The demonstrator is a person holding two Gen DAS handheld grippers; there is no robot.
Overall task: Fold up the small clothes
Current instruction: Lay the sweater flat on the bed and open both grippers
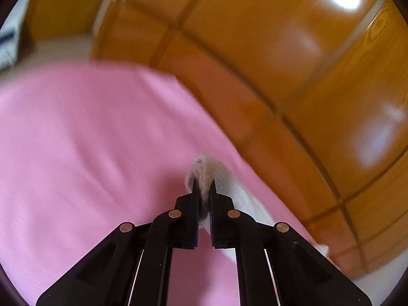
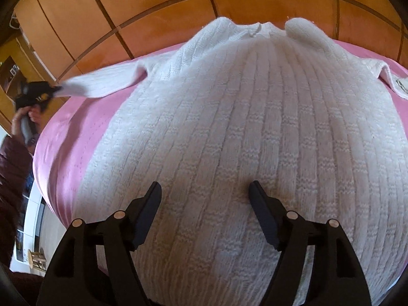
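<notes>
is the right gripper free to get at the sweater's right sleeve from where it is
Probably yes. The right gripper is open and empty over the sweater; the right sleeve lies uncovered on the pink sheet, nothing between. The left gripper is across at the other cuff.

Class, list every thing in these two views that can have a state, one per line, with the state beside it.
Sweater: spread flat, unfolded, on the pink cloth.
Left sleeve: stretched out sideways, cuff pinched in the left hand-held gripper.
Left hand-held gripper: shut on the cuff.
Right hand-held gripper: open over the sweater's body, holding nothing.
Pink cloth: laid smooth.
</notes>
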